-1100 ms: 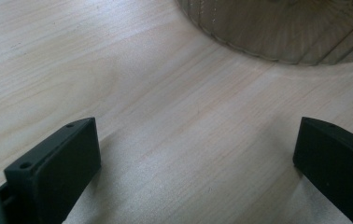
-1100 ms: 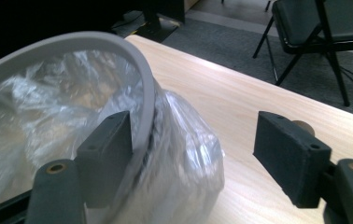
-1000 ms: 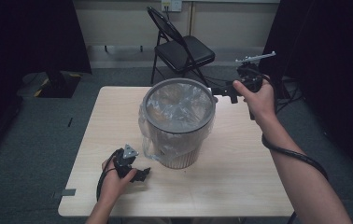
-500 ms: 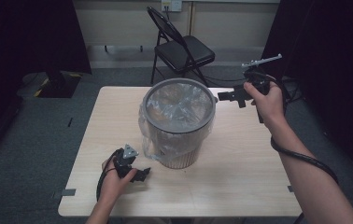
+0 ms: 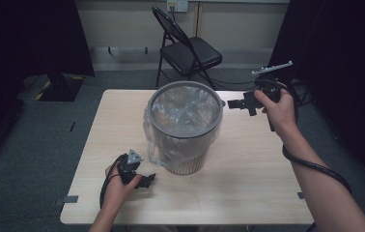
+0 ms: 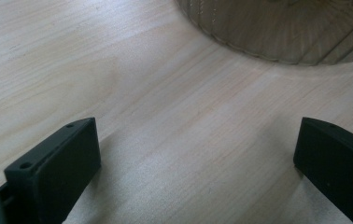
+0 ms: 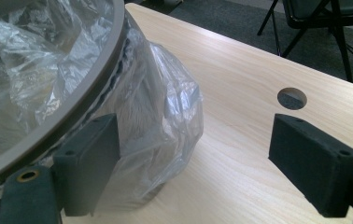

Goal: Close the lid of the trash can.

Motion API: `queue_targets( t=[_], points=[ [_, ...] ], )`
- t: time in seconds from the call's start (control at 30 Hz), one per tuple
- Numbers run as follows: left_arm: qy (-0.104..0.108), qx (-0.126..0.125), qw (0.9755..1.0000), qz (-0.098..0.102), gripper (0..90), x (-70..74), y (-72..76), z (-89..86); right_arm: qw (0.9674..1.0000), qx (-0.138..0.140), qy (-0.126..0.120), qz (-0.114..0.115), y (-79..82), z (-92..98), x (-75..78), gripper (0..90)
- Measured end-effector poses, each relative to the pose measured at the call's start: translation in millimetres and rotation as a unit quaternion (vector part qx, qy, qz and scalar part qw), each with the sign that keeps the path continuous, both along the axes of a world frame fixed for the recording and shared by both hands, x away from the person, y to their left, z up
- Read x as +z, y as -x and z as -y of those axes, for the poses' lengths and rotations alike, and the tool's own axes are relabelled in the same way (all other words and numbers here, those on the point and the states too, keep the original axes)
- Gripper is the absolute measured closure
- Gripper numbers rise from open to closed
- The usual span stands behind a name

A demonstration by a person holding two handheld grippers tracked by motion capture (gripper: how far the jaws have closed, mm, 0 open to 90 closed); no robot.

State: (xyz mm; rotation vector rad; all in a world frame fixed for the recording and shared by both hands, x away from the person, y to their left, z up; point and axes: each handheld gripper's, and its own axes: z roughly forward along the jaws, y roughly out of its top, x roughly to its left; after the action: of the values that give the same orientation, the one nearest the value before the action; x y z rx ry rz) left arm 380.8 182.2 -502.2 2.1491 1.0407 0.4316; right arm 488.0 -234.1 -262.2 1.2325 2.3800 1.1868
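Behind the bin (image 7: 48,102), its liner bag (image 7: 165,121) partly hidden.

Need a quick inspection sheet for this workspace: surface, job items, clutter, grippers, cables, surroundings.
Surface: light wood table, round hole near far edge.
Job's things: bin upright mid-table, clear liner bag bunched over its rim.
Clutter: nothing seen.
Grippers: left gripper open, low beside bin base; right gripper open, jaws just widened, nothing between them, beside bin rim.
Cables: cable along right forearm.
Surroundings: folding chair, dark curtains.
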Motion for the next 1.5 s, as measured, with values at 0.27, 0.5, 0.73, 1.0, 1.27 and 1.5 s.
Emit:
queue_targets(
  t=[0.27,0.5,0.73,1.0,1.27,1.5],
  points=[
    [0.0,0.0,1.0,0.0,0.0,0.0,0.0,0.0,0.9999,0.012,-0.002,0.001,3.6,0.3,-9.5,15.6],
    [0.0,0.0,1.0,0.0,0.0,0.0,0.0,0.0,0.9998,0.018,-0.002,0.003,6.0,0.4,-12.2,15.5],
    [0.0,0.0,1.0,0.0,0.0,0.0,0.0,0.1,0.9997,0.023,-0.007,-0.001,8.2,4.5,-21.2,15.6],
    [-0.001,0.0,1.0,0.0,0.0,0.0,-0.1,-0.1,0.9997,0.021,-0.009,-0.009,9.9,9.4,-35.3,15.8],
    [0.0,0.001,1.0,0.001,0.0,-0.1,0.0,0.1,0.9995,0.023,-0.009,-0.018,11.2,11.0,-47.1,15.9],
    [-0.001,0.0,1.0,0.001,0.0,-0.1,-0.1,0.0,0.9995,0.019,-0.012,-0.02,12.2,12.6,-57.6,16.1]
  ],
)
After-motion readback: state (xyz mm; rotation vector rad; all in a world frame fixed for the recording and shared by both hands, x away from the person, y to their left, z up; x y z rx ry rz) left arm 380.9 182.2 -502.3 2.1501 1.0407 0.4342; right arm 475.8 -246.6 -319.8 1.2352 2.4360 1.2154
